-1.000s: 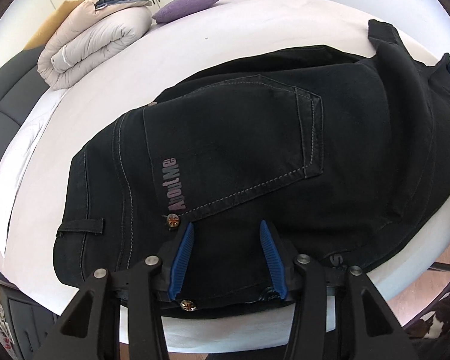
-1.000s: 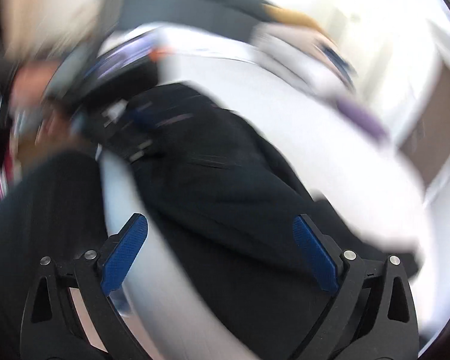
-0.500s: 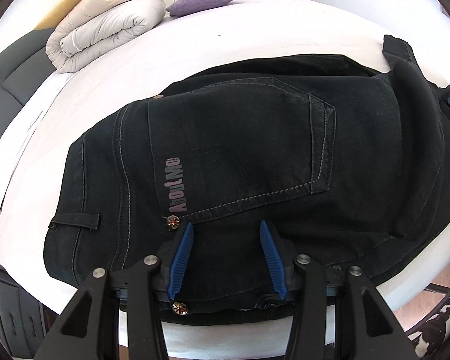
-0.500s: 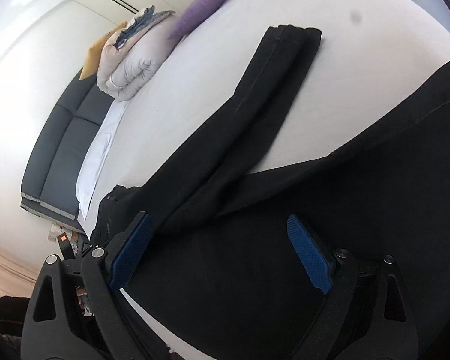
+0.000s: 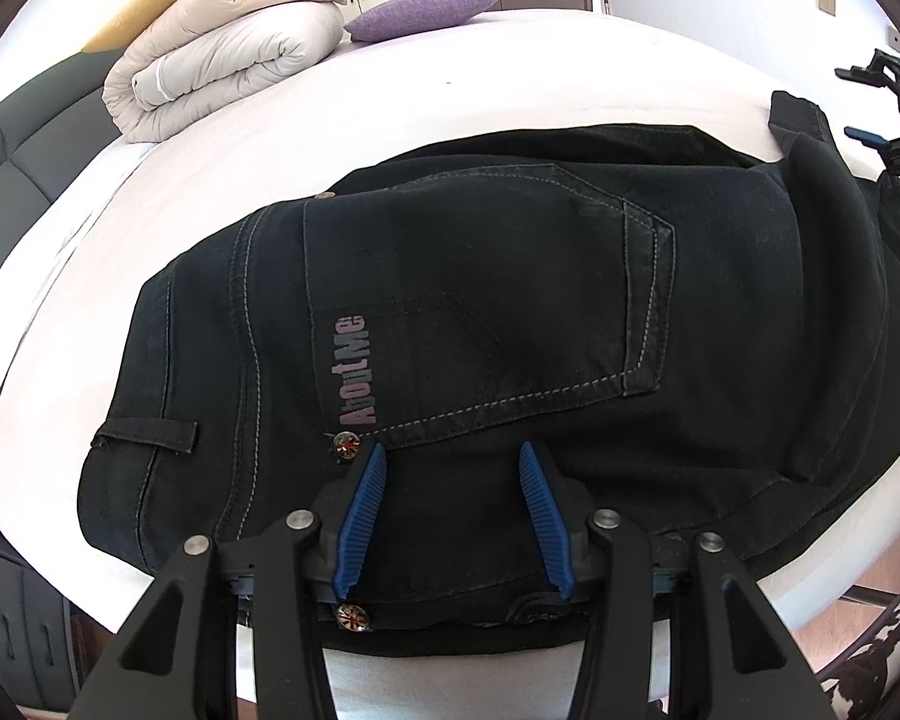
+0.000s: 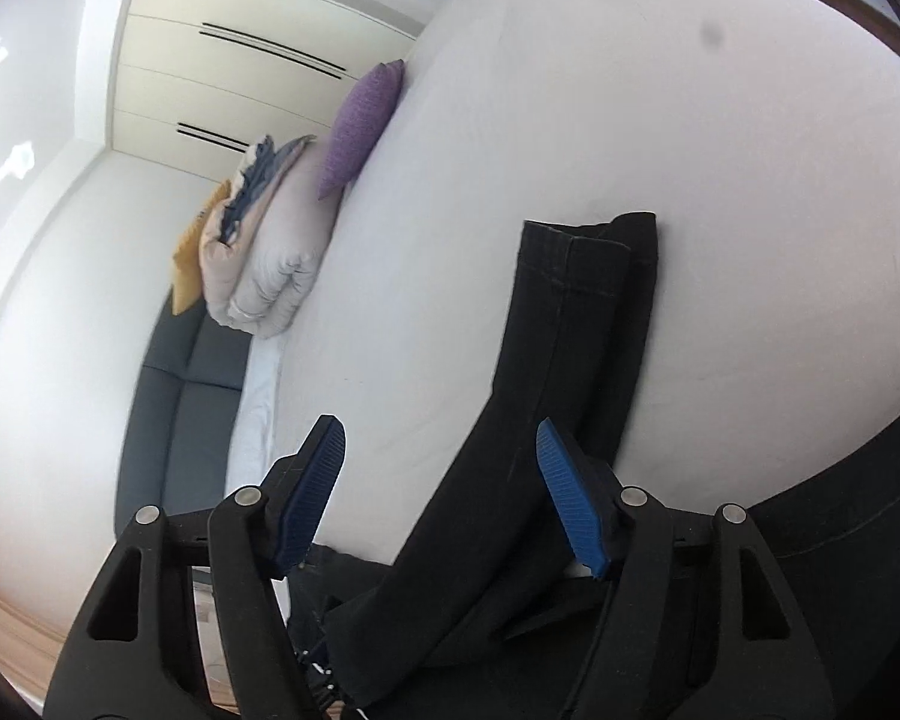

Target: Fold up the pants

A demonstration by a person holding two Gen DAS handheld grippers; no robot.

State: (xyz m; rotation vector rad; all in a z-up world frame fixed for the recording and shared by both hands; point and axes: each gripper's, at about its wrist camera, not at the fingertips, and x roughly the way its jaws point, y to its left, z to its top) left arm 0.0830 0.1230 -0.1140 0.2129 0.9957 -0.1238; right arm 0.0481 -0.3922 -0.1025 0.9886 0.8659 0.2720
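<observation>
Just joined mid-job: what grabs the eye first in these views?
Black pants fill the near edge of the white bed, pocket lettering up, with the left gripper over the waistband. In the right wrist view the legs stretch across the sheet. A rolled duvet and purple pillow sit at the far end.

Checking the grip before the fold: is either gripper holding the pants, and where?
Right gripper: nothing, jaws closing over a leg. Left gripper at the near edge: cannot tell.

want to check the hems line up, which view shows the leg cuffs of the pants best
The right wrist view: both leg cuffs lie stacked on the white bed, edges sharp and unobstructed. The left wrist view shows mostly the waist and back pocket; only one cuff corner peeks out far right.
</observation>
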